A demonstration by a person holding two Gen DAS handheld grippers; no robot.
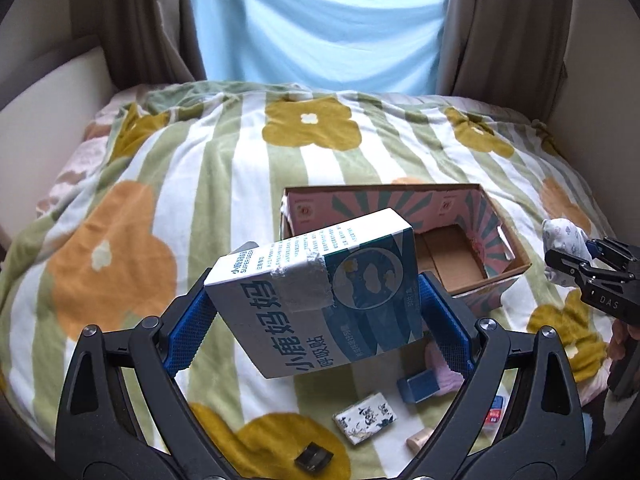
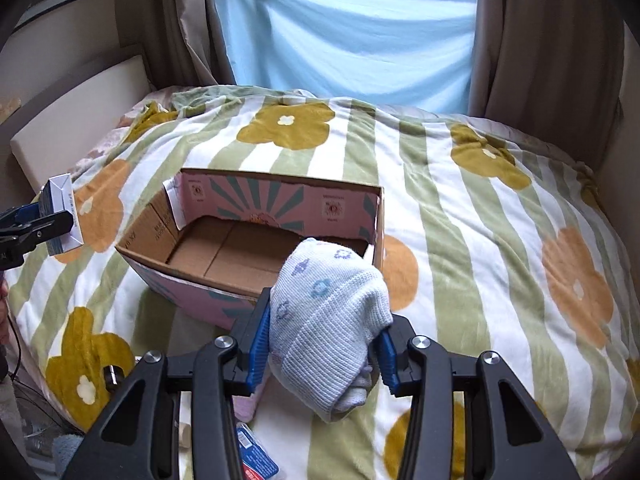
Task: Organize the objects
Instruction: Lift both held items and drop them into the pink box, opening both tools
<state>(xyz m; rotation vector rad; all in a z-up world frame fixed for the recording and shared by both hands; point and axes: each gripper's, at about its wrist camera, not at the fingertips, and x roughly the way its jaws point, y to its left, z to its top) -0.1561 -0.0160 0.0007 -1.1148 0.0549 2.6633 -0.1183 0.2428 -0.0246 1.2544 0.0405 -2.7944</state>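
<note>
My left gripper [image 1: 316, 312] is shut on a white and blue carton [image 1: 316, 288] with printed characters, held tilted above the bed; its blue pads press both sides. The same carton [image 2: 62, 216] shows at the left edge of the right wrist view. My right gripper [image 2: 320, 340] is shut on a rolled pale blue knitted sock [image 2: 324, 320] with small flower marks, also seen as the sock [image 1: 562, 232] at the right of the left view. An open cardboard box [image 2: 376, 216], pink-patterned and with nothing inside, sits on the bed ahead of both grippers; its rim [image 1: 516, 270] is beyond the carton.
A flowered green-striped blanket [image 1: 224, 168] covers the bed. Below the left gripper lie a patterned white packet [image 1: 366, 418], a blue block [image 1: 418, 386], a pink cloth [image 1: 444, 368], a small dark object [image 1: 314, 458] and a beige tube [image 1: 418, 440]. Curtains [image 2: 352, 36] hang behind.
</note>
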